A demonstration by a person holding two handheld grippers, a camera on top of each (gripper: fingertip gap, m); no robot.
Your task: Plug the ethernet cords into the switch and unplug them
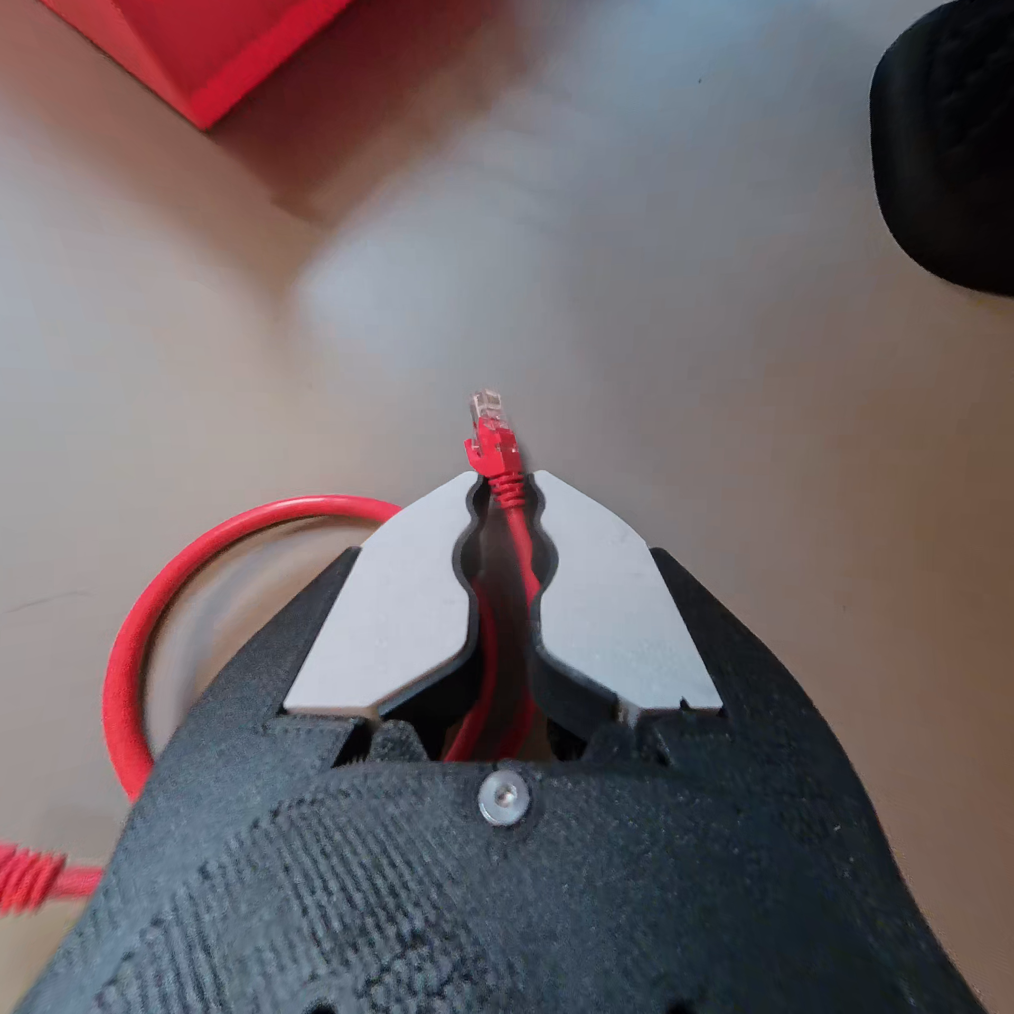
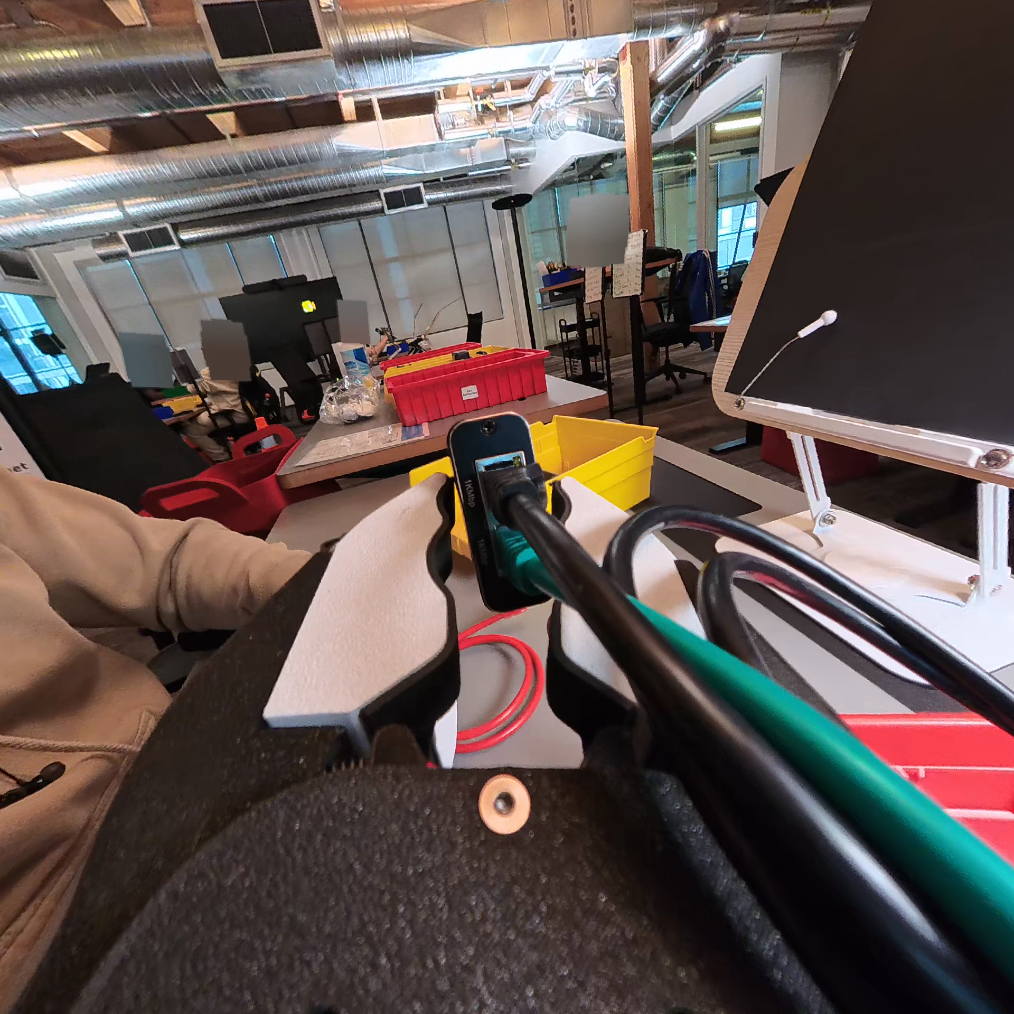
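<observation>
In the left wrist view my left gripper (image 1: 506,476) is shut on a red ethernet cord (image 1: 513,527) just behind its boot. The clear plug (image 1: 487,409) sticks out past the fingertips, above the beige table. The cord loops back on the left (image 1: 164,592). In the right wrist view my right gripper (image 2: 502,483) is shut on a small black switch (image 2: 491,510), held upright off the table. A black cord (image 2: 554,543) is plugged into its upper port and a green cord (image 2: 527,565) into the port below. Both cords trail back over the right finger.
A red bin corner (image 1: 219,49) and a dark round object (image 1: 949,153) lie at the top of the left wrist view. The right wrist view shows a yellow bin (image 2: 598,455), a red cord coil (image 2: 505,697) on the table, a red bin (image 2: 933,762), a tilted board on a white stand (image 2: 878,274), and a person's tan sleeve (image 2: 110,576).
</observation>
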